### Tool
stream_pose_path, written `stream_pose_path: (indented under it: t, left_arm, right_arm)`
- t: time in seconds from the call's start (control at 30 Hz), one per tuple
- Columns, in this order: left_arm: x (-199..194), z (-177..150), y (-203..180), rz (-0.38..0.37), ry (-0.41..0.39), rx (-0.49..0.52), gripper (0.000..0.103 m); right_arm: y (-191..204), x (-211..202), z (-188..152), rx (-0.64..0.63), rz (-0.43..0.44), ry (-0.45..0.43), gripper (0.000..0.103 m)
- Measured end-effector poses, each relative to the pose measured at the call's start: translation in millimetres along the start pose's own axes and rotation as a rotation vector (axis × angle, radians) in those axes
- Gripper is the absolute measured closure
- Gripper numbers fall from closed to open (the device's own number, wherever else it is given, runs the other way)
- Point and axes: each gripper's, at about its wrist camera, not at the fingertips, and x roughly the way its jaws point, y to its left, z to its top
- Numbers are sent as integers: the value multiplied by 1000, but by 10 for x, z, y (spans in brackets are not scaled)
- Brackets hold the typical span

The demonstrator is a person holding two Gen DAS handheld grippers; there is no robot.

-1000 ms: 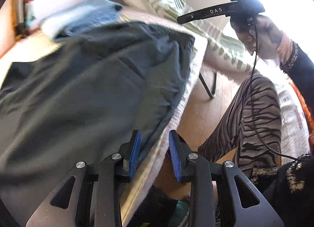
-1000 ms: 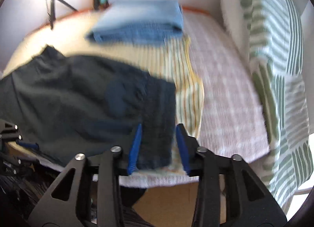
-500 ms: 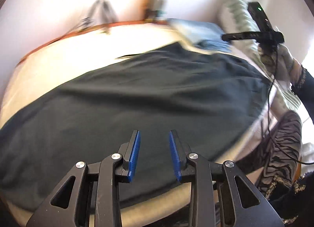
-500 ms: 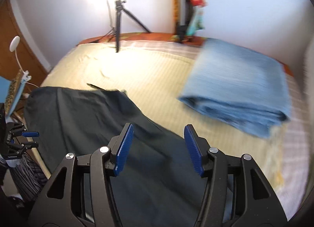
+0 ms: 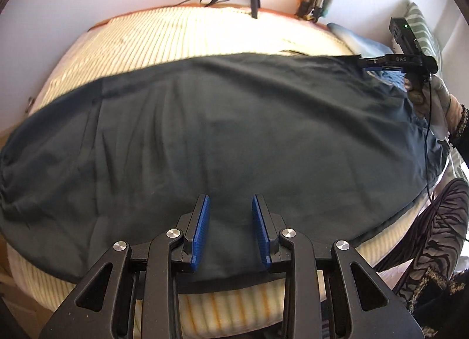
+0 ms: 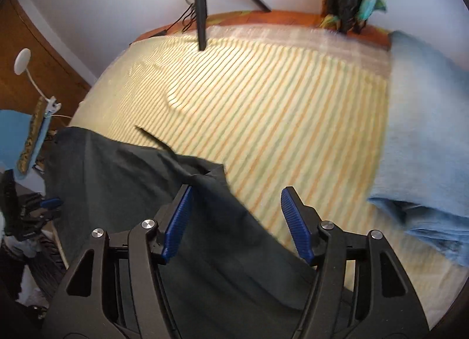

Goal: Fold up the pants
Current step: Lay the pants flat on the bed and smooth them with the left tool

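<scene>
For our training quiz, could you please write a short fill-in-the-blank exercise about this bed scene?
1. The dark pants lie spread on the ____ bedsheet.
2. The folded stack beside them is light ____.
3. The left tongs are ____, gripping nothing.
4. The right tongs open ____ than the left.

Missing words: striped; blue; open; wider

A: Pants state?
B: Dark charcoal soft-fabric pants (image 5: 222,134) are spread flat across the bed, lightly wrinkled.
A: Edges?
B: Near edge is draped over the mattress side; one corner (image 6: 205,172) is rumpled.
</scene>
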Motion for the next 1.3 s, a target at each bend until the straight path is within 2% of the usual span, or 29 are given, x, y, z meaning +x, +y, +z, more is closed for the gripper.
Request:
stream_pose_path:
  t: [0.03,0.07,0.13,0.2,0.37,0.4,0.5,0.53,0.6,0.67,0.83,0.93,1.1,1.2,1.3]
  left_arm:
    - [5,-7,7,-6,-7,-1,75]
    - [4,-12,8,-11,-11,-1,75]
    - [-1,-23,9,-11,-13,5,75]
    - [-14,-42,12,-9,-20,13,75]
    - [-57,-81,69,-22,-31,-10,73]
    - [-82,-92,97,-22,-34,-25,73]
    - [-202,-131,239,-21,-64,-85,71]
    - [-255,-152,296,-26,-78,-111,70]
    - [-416,-219,488,-39,-124,-196,67]
    - [-573,-292,711,-40,-167,-289,59]
    - [-864,-515,1354,-48,-240,-517,57]
    - [-979,-683,1728,-63,-274,-658,48]
    - [-1070,-994,2320,-58,-325,-873,48]
    - [-1014,-1129,2565,-110,-335,-977,48]
    - [-904,-1201,2720,-128,-335,-1054,48]
  right_arm:
    - [45,29,-11,-16,-10,9,81]
    - [99,53,-12,-32,-35,19,93]
    - [181,51,-11,-73,-68,8,98]
    - [159,73,55,-72,-163,-8,98]
    - [106,121,110,-44,-205,13,98]
    - [133,100,102,-43,-218,10,93]
    - [171,-51,61,-36,-246,-25,61]
    - [190,-104,54,-39,-245,-45,56]
    - [261,-275,-6,-40,-233,-88,55]
    - [338,-413,-82,-39,-220,-120,55]
    - [613,-608,-312,-66,-190,-177,47]
    - [805,-653,-482,-84,-157,-206,47]
    - [1124,-610,-680,-122,-112,-256,46]
    - [1253,-506,-726,-136,-94,-273,46]
    - [1266,-403,-783,-138,-75,-261,47]
